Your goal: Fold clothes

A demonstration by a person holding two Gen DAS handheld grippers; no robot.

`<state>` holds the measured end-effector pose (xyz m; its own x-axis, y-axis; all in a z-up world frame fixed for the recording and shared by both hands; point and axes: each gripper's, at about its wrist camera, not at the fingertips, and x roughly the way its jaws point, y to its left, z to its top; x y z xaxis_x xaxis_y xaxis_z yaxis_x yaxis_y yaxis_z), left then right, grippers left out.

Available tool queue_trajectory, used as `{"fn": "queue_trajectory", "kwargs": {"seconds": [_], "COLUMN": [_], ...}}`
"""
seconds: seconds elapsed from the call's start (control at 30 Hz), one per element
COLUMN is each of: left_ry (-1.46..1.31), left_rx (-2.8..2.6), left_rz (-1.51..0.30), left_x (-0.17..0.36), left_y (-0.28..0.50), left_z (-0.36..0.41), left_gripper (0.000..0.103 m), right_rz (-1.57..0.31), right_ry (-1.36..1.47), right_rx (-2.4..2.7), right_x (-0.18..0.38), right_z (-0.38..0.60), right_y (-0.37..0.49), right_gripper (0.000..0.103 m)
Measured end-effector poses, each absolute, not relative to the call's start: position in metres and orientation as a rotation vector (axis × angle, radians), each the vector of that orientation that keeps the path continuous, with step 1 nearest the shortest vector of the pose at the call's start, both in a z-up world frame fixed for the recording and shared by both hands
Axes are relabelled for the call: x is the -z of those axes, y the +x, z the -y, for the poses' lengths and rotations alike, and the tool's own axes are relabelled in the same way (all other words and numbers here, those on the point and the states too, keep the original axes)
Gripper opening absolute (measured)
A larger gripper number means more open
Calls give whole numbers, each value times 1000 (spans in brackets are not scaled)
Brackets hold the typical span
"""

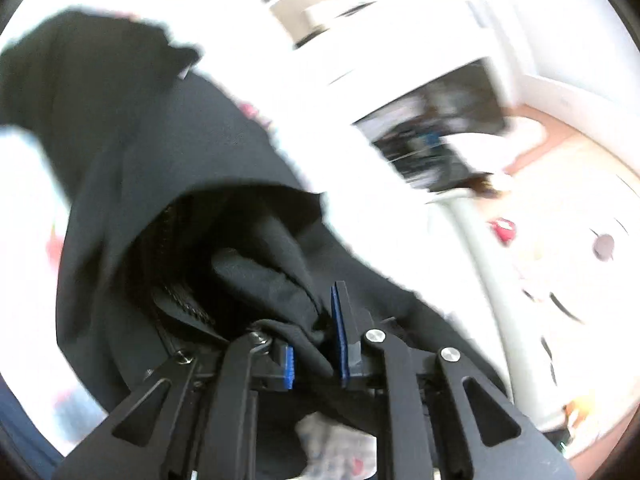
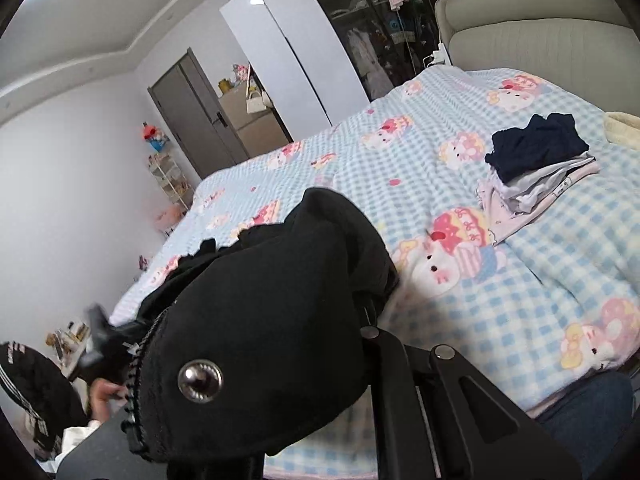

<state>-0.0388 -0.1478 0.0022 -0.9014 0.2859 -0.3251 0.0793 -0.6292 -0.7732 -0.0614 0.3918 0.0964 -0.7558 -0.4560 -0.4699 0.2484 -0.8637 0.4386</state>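
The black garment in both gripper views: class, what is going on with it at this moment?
A person is working on a black garment with a handheld gripper in each hand. The left gripper has a bunched fold of the cloth between its blue pads. In the right wrist view the cloth, with a metal snap and zipper edge, drapes over the right gripper and hides its fingertips. It is lifted above the checked bedspread, where a small clothes pile lies.
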Motion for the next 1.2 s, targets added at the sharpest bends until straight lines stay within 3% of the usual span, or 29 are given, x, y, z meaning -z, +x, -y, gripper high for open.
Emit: {"fn": "queue_trajectory", "kwargs": {"seconds": [0.23,0.5,0.57,0.7,0.77,0.87,0.93,1.0,1.2], "left_ry": [-696,-796,-826,-886,-916,-960,-989,-957,-533], "left_rx": [-2628,-2576,-2559,-2524,-2505,-2475,-2454,-2463,-2586], "left_rz": [1243,1287,1320,1384,1417,1464,1496,1474,1119], "left_x": [-10,19,34,65,80,103,118,112,-21], "left_y": [-16,-9,-12,-17,-20,-24,-27,-20,50], "left_z": [123,91,83,65,56,43,35,28,17], "left_gripper": [14,16,25,70,72,56,18,12,8], "right_rz": [532,562,574,569,560,547,530,496,500], "right_ry": [604,855,918,962,965,971,988,1035,707], "right_rx": [2615,2537,2509,2488,2485,2482,2487,2507,2514], "right_x": [-152,-100,-87,-76,-74,-72,-67,-56,-132], "right_z": [-404,-406,-403,-398,-396,-393,-392,-390,-391], "right_y": [-39,-36,-36,-37,-37,-38,-41,-51,-26], "right_gripper": [6,6,6,6,7,9,11,11,6]}}
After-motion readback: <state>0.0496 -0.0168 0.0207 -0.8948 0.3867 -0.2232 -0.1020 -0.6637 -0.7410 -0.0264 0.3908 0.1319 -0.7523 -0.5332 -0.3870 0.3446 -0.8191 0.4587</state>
